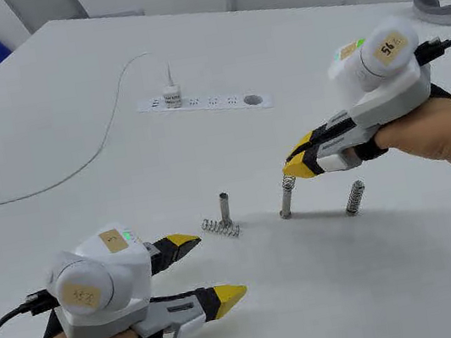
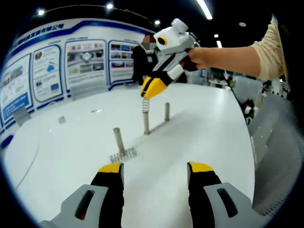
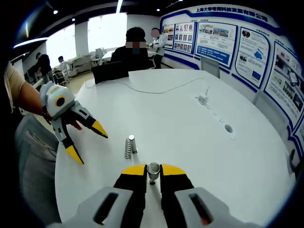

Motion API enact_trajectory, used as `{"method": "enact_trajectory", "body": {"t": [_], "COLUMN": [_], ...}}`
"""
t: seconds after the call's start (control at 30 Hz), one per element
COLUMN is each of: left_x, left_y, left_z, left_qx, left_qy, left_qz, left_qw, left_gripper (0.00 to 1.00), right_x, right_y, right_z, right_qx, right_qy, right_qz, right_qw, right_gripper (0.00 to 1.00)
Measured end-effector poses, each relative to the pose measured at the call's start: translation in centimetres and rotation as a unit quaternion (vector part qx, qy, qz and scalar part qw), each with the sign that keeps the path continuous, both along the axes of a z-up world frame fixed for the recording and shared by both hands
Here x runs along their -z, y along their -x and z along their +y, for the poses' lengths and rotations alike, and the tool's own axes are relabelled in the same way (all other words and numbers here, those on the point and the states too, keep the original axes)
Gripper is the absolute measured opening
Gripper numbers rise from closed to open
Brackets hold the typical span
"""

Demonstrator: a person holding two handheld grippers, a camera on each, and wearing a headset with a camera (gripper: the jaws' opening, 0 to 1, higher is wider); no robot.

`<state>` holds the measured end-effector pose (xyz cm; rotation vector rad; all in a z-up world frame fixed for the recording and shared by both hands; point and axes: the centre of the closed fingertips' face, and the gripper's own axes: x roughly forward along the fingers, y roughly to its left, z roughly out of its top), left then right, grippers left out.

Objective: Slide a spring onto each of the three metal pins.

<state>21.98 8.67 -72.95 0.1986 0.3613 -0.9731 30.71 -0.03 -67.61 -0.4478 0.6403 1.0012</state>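
**Room low, crowded ahead**

My left gripper has bare tabletop under and beside it. Straight ahead stand the bare pin and the loose spring; beyond, my right gripper, clamped on the top spring, covers the middle pin.

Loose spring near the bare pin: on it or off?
Off: the loose spring lies flat on the table beside the bare pin.

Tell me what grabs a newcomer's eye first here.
The yellow-tipped right gripper pinches a coiled steel spring onto the top of the middle metal pin. The right-hand pin wears a second spring; the left pin stands bare, a loose spring lying at its base.
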Motion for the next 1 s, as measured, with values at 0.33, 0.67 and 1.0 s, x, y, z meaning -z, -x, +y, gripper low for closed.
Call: {"method": "enact_trajectory", "body": {"t": [0.33,0.67,1.0], "left_x": [0.0,0.0,0.0], "left_y": [0.0,0.1,0.1], "left_z": [0.1,0.2,0.2], "left_qx": [-0.001,-0.001,-0.002], "left_qy": [-0.001,-0.003,-0.004], "left_qz": [0.001,0.001,0.001], "left_qw": [1.0,1.0,1.0], "left_gripper": [0.54,0.54,0.54], "right_x": [1.2,2.6,4.3], "right_y": [0.0,0.0,-0.2], "right_z": [0.2,0.2,0.0], "right_qx": [0.006,0.018,0.032], "right_qy": [0.0,0.007,0.012], "right_qz": [0.01,0.018,0.028], "right_qw": [0.9999,0.9997,0.999], "right_gripper": [0.12,0.12,0.12]}}
